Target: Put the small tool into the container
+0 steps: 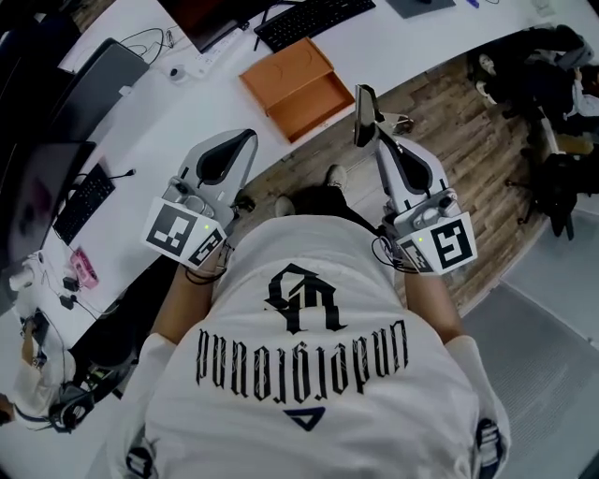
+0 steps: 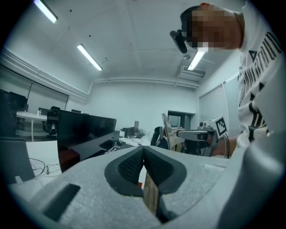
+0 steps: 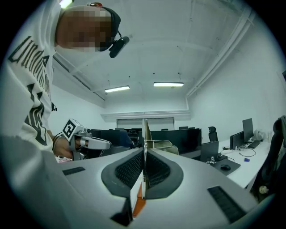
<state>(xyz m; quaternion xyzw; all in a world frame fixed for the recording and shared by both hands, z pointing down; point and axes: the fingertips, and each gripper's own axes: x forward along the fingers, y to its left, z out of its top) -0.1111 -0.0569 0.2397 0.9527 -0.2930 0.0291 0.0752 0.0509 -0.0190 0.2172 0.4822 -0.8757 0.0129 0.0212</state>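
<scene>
Head view: my left claw (image 1: 245, 142) sits at centre left, over the edge of the white desk (image 1: 178, 126). Its jaws are together with nothing in them. My right claw (image 1: 372, 138) is at centre right, above the wooden floor (image 1: 449, 122), and the small tool (image 1: 363, 97) sticks out past its jaw tips towards the top of the frame. The orange container (image 1: 314, 98) lies open on the desk in the upper middle, between the two claws and beyond them, well apart from the tool. A black keyboard (image 1: 309, 19) lies at the top edge behind it.

Left gripper view: my left claw (image 2: 143, 150) fills the lower half, its ribbed pads meeting at the tips on nothing. At centre right my right claw (image 2: 190, 133) reaches in from the right edge with the tool (image 2: 169, 127) standing up at its end. A dark monitor (image 2: 85, 127) is at centre left.

Right gripper view: my right claw (image 3: 144, 154) is clamped on the tool (image 3: 145, 132). It shows as a thin blade, edge-on, rising from between the pads at the frame's centre. My left claw (image 3: 96, 143) comes in at centre left.
</scene>
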